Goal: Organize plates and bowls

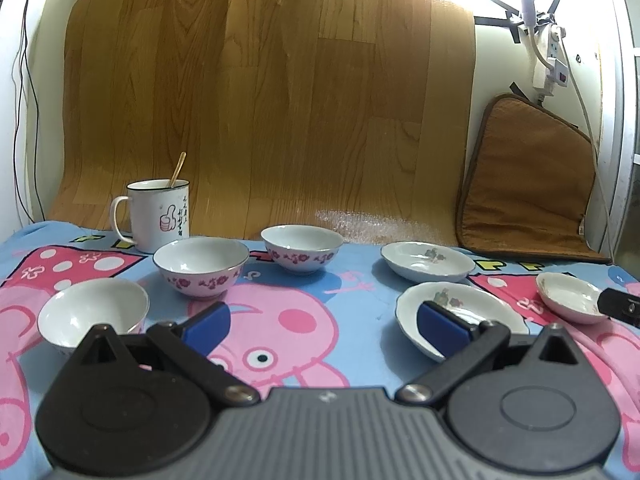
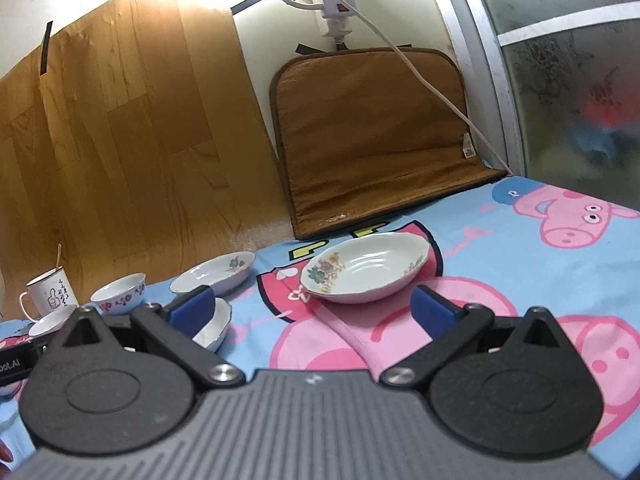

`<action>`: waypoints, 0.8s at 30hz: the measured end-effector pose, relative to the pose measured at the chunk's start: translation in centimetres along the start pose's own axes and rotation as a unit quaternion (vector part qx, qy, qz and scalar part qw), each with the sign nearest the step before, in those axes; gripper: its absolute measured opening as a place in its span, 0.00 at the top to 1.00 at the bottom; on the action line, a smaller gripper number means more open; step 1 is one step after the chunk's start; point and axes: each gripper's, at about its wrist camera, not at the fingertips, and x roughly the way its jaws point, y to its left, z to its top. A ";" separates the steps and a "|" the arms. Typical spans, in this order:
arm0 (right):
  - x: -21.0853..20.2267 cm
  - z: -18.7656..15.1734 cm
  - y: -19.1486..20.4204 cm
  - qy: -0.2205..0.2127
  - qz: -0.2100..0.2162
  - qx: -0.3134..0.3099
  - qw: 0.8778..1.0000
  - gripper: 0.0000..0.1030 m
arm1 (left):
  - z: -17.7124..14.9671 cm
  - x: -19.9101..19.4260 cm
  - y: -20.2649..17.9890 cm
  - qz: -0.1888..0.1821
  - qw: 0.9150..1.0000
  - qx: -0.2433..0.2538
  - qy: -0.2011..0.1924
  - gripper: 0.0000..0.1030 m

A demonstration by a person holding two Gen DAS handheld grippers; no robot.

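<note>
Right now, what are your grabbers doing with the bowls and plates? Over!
Left gripper open, empty. Right gripper open, empty. Three bowls, three plates loose on cloth, unstacked. Mug behind bowls, not blocking.

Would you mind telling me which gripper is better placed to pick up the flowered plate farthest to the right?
Right. The right gripper, open, faces that plate directly; the left gripper points between bowls and plates.
</note>
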 end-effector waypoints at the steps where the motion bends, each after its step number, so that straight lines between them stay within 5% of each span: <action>1: 0.0 0.0 -0.1 0.001 0.001 0.001 1.000 0.00 | 0.0 0.0 0.0 0.000 1.000 -0.001 0.001 0.00; 9: 0.1 0.0 0.1 0.001 0.006 -0.005 1.000 0.01 | 0.0 0.1 0.2 -0.006 1.000 -0.006 0.004 0.00; 15: 0.5 -0.1 0.1 0.023 0.020 -0.001 1.000 0.31 | 0.0 0.0 0.2 -0.010 1.000 -0.005 0.003 0.00; 24: 0.5 -0.1 0.0 0.027 0.022 -0.001 0.999 0.32 | 0.0 0.1 0.3 -0.011 1.000 -0.006 0.004 0.00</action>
